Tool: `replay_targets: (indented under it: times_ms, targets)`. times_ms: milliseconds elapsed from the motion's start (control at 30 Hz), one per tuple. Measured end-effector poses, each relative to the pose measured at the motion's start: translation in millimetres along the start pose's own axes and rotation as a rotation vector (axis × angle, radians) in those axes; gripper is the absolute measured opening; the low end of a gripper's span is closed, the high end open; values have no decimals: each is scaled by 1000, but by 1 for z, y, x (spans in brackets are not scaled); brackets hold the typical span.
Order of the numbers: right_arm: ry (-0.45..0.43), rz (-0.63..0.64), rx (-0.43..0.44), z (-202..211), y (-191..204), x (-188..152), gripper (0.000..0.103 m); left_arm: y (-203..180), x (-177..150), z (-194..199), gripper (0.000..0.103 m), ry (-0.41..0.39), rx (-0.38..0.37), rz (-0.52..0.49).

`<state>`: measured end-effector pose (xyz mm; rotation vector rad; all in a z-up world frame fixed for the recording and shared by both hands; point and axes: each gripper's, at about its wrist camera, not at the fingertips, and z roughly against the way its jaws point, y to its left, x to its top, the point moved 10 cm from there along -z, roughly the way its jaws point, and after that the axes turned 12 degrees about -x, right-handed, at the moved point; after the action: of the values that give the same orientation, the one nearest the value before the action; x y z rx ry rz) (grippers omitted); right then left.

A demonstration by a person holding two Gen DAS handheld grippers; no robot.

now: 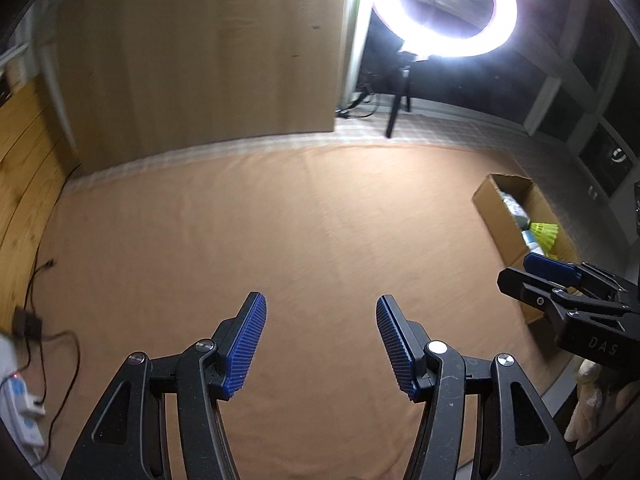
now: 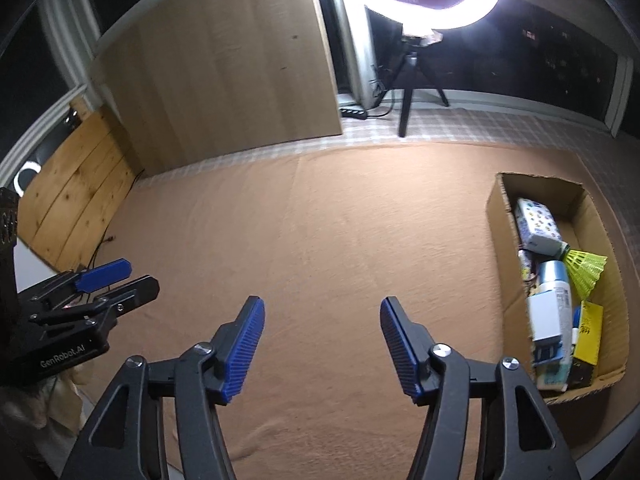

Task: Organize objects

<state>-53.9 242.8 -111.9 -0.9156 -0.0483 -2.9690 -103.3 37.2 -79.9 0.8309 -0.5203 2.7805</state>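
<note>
Both grippers, left (image 1: 320,340) and right (image 2: 322,344), hover with fingers apart and empty; reaching again into the crowded box (image 2: 600,216) could knock the shuttlecock (image 2: 586,270) out.

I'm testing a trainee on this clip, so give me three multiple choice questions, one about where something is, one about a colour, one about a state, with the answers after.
1. Where is the shuttlecock?
A. Inside the cardboard box
B. On the bare cloth beside the box
C. Between the right gripper's fingers

2. What colour is the shuttlecock?
A. White
B. Yellow-green
C. Red

3. How does the left gripper stand?
A. Shut on a bottle
B. Shut on nothing
C. Open, nothing between its fingers

Answers:
1. A, it lies among the packets inside the box walls.
2. B, its skirt shows bright yellow-green in both views.
3. C, only the tan cloth shows in the gap between its blue pads.
</note>
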Motion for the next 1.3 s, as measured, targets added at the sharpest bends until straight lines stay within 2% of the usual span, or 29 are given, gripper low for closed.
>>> replay_targets:
  times_ms: [300, 533, 1300]
  targets:
    - [-36, 93, -39, 9, 42, -21, 60, 34, -41, 28, 61, -14, 72, 50]
    - [-64, 122, -51, 18, 58, -26, 61, 45, -62, 39, 61, -15, 86, 95]
    - [-82, 102, -81, 20, 50, -21, 61, 41, -50, 40, 61, -33, 87, 99]
